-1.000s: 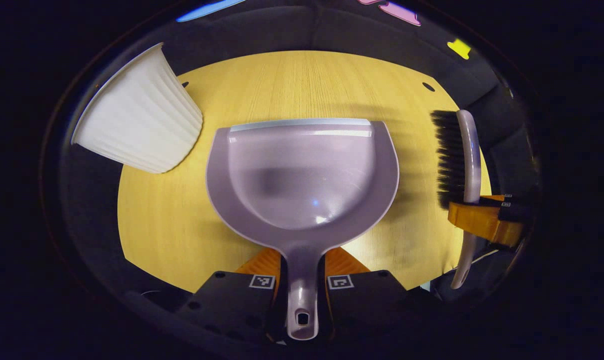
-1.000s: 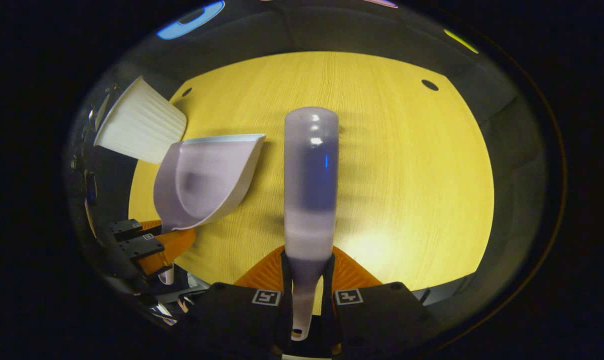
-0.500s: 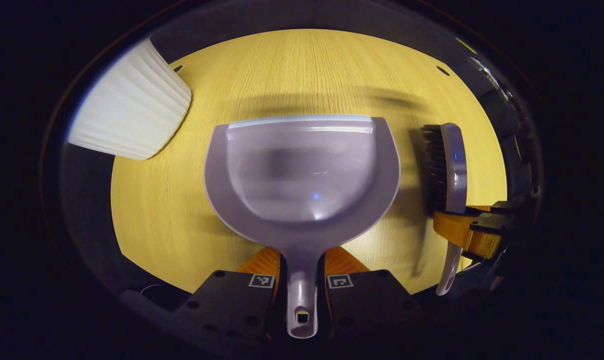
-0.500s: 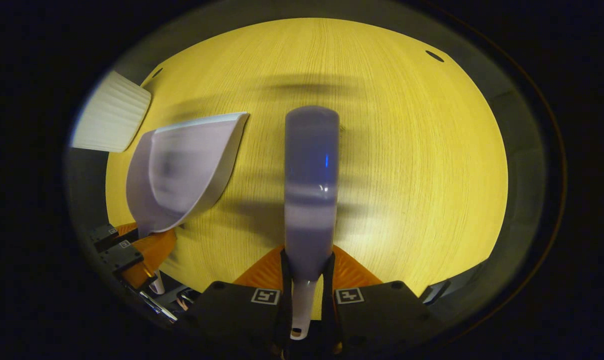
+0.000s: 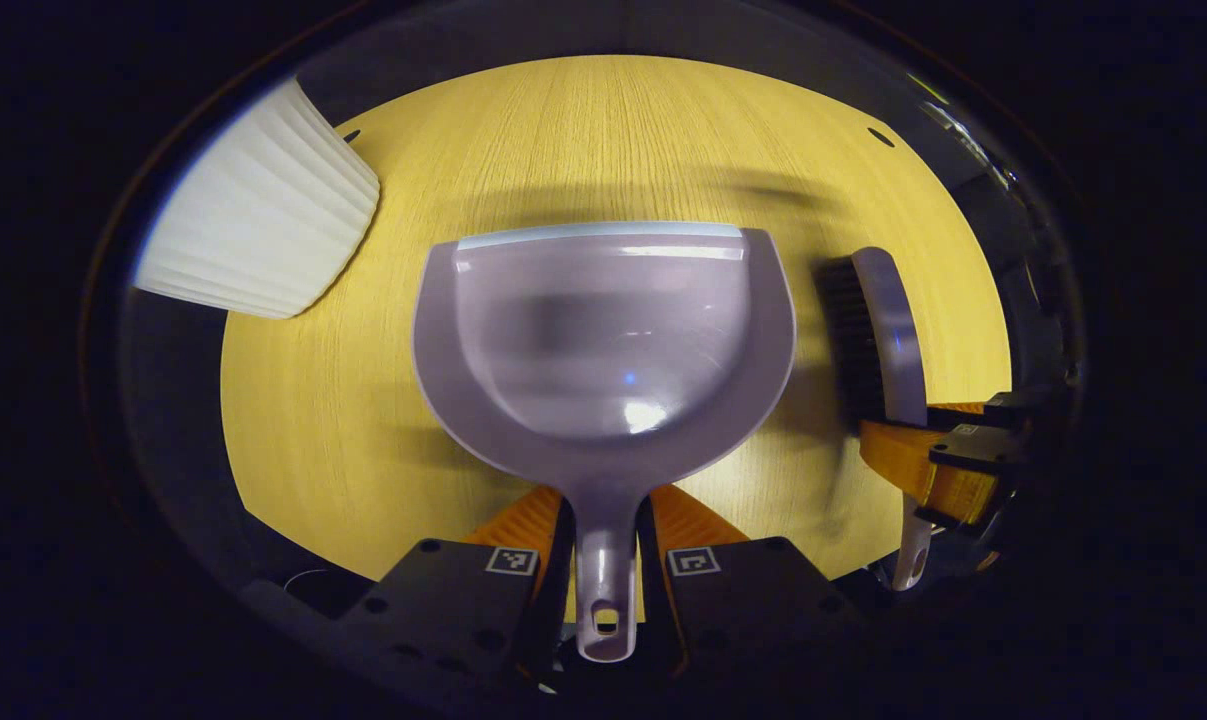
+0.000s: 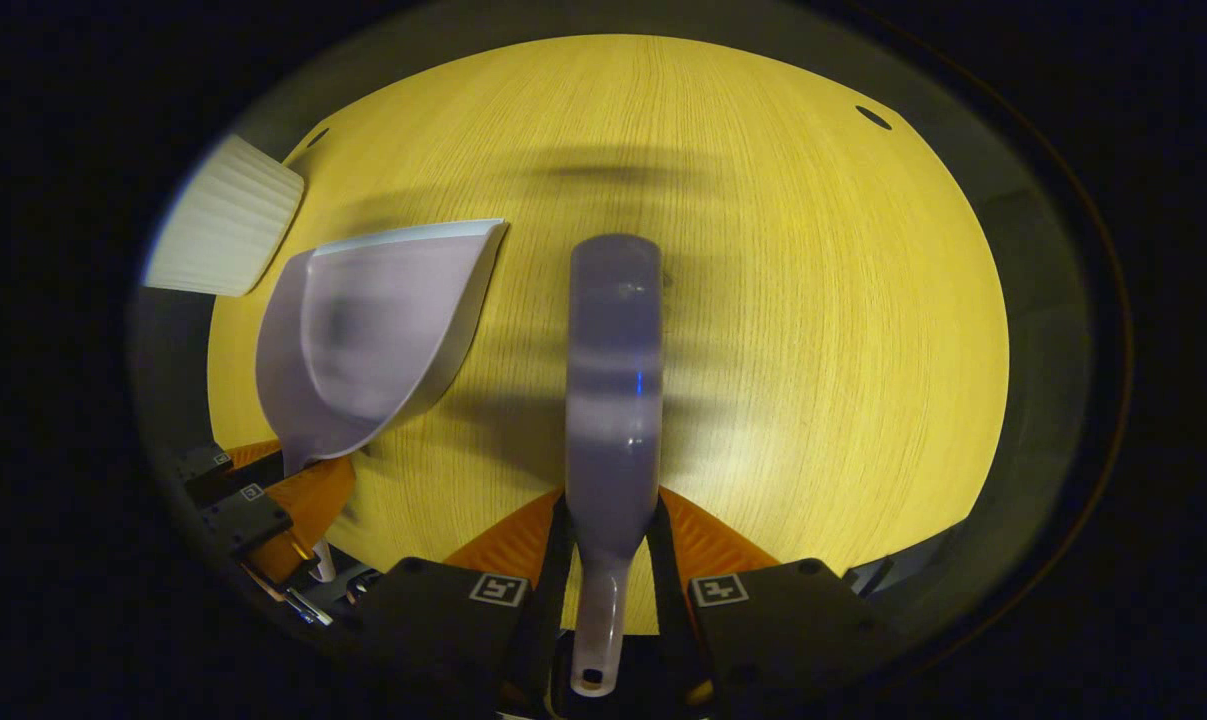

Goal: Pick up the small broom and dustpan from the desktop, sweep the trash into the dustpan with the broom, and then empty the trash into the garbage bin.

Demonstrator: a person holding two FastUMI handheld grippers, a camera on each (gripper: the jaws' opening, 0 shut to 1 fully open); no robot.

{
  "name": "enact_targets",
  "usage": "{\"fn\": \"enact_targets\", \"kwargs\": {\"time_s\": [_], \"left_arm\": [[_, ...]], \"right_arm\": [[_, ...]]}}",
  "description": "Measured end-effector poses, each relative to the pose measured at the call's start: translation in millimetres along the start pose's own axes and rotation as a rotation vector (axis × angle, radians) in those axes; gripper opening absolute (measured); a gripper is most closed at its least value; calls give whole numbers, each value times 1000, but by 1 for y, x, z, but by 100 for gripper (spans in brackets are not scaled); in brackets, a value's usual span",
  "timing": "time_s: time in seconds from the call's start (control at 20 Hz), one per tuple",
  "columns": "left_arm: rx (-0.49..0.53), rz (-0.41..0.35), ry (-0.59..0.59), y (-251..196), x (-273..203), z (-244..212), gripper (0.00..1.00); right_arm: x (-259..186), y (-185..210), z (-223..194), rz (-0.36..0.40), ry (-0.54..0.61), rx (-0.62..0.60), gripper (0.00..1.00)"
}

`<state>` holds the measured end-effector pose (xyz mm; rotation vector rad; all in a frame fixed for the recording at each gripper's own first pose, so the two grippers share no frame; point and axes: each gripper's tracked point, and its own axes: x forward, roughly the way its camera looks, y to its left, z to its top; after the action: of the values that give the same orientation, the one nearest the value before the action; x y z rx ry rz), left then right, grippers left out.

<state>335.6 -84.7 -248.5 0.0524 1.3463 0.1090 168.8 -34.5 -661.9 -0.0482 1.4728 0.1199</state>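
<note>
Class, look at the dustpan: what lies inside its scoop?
The dustpan scoop looks bare: only glare and a blurred reflection show, no trash. The desktop beneath it is hidden.

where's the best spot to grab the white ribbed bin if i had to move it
Judging by its pose, take the white ribbed bin across its ribbed side wall near the wider rim end, coming from the wooden desktop side. It appears tipped at the table's edge, the walls taper, and the ribs should give the fingers some bite.

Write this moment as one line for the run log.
left gripper: shut on dustpan handle | right gripper: shut on broom handle | dustpan: empty | bin: far-left on desk
</note>
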Motion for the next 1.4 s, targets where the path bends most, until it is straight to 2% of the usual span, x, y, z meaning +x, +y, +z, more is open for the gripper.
{"fn": "enact_targets", "kwargs": {"time_s": [0.05, 0.1, 0.2, 0.25, 0.3, 0.4, 0.55, 0.6, 0.65, 0.7, 0.75, 0.8, 0.85, 0.9, 1.05, 1.15, 1.2, 1.25, 1.4], "left_arm": [[6, 15, -12, 2, -3, 3, 41], [11, 20, -20, 2, -5, 5, 43], [5, 2, -11, -4, -11, 3, 49], [-1, -2, -10, -6, -13, 3, 53], [1, -6, -9, -7, -16, 3, 55], [6, -1, -16, -6, -21, 3, 56], [2, 4, -43, -5, -31, 4, 57], [11, 11, -51, -3, -37, 4, 56], [21, 20, -67, -2, -43, 6, 57], [32, 26, -83, -1, -50, 6, 57], [46, 30, -94, -1, -57, 6, 60], [57, 33, -110, -1, -66, 6, 60], [67, 35, -123, -2, -74, 6, 61], [75, 30, -145, -2, -83, 4, 63], [78, 15, -247, -5, -111, 11, 67], [105, -70, -338, -20, -131, 20, 72], [106, -89, -367, -23, -138, 20, 72], [110, -103, -401, -24, -147, 20, 77], [131, -88, -559, -16, -187, 28, 77]], "right_arm": [[-4, -2, 1, -4, -5, -2, 41], [-6, -3, 1, -5, -10, 1, 48], [-11, -3, 2, -5, -16, 12, 49], [-13, -1, 4, 4, -24, 13, 54], [-15, 1, 3, 12, -24, 7, 68], [-16, 0, 4, 7, -35, 1, 80], [-22, 3, 5, 24, -46, 6, 79], [-24, 4, 4, 22, -49, -6, 75], [-29, 5, 5, 23, -62, -18, 78], [-35, 6, 7, 25, -78, -27, 89], [-46, 5, 9, 27, -98, -33, 89], [-59, 4, 14, 26, -128, -41, 82], [-72, 1, 19, 14, -174, -56, 89], [-85, -2, 24, -1, -224, -79, 89], [-128, 0, 27, 15, -352, -94, 90], [-158, 4, 23, 46, -421, -91, 90], [-171, 4, 22, 51, -460, -96, 84], [-185, 4, 20, 50, -499, -97, 90], [-224, 1, 15, 44, -608, -89, 90]]}}
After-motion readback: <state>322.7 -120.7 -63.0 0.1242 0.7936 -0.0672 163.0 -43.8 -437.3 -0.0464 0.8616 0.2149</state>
